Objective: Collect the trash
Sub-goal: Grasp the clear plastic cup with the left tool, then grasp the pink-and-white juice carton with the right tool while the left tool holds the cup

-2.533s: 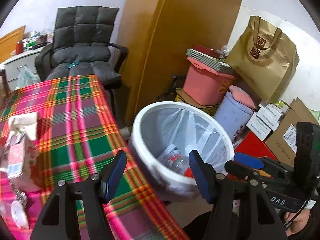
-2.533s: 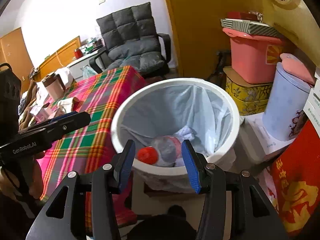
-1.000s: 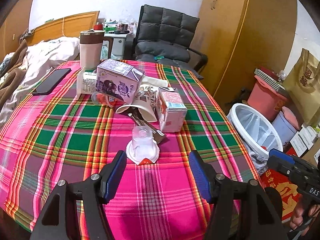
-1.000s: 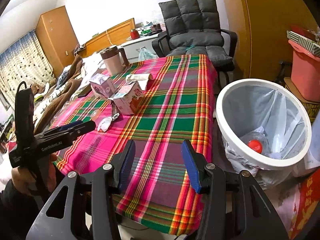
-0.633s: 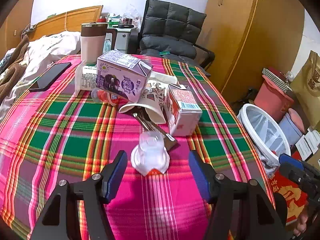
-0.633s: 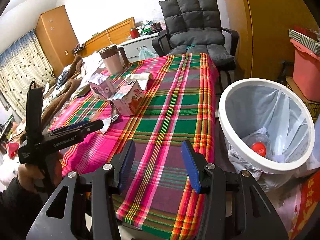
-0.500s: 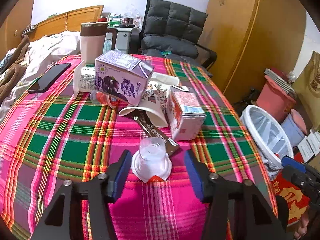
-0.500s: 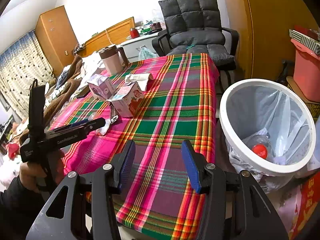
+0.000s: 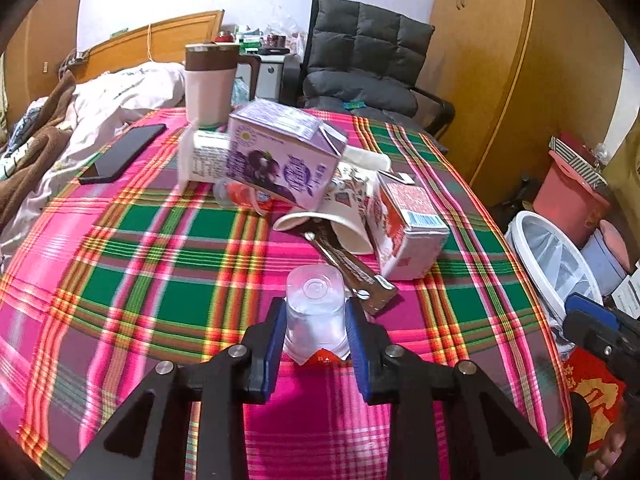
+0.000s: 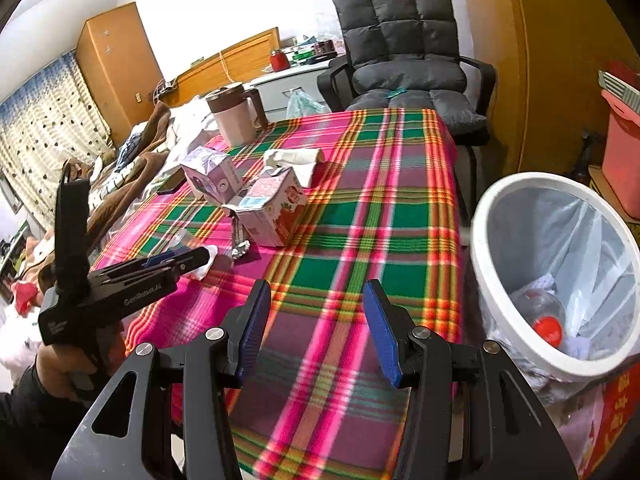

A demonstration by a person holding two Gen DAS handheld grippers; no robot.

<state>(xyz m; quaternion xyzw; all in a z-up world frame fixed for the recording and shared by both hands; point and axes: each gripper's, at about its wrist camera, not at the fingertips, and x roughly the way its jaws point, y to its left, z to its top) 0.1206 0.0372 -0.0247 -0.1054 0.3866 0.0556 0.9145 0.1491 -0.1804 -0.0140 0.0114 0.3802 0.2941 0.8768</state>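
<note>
The left gripper (image 9: 316,338), wide a second ago, is being closed around the upturned cup (image 9: 315,314) near the table's (image 9: 168,264) front edge; the right gripper (image 10: 316,330) is held half-open, empty.

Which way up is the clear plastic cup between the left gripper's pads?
Upside down. The clear plastic cup shows its closed base on top and its wide rim on the tablecloth.

Black angular frames on left gripper (image 9: 316,344) and right gripper (image 10: 316,330); blue pads; silver screws; white lettering.
</note>
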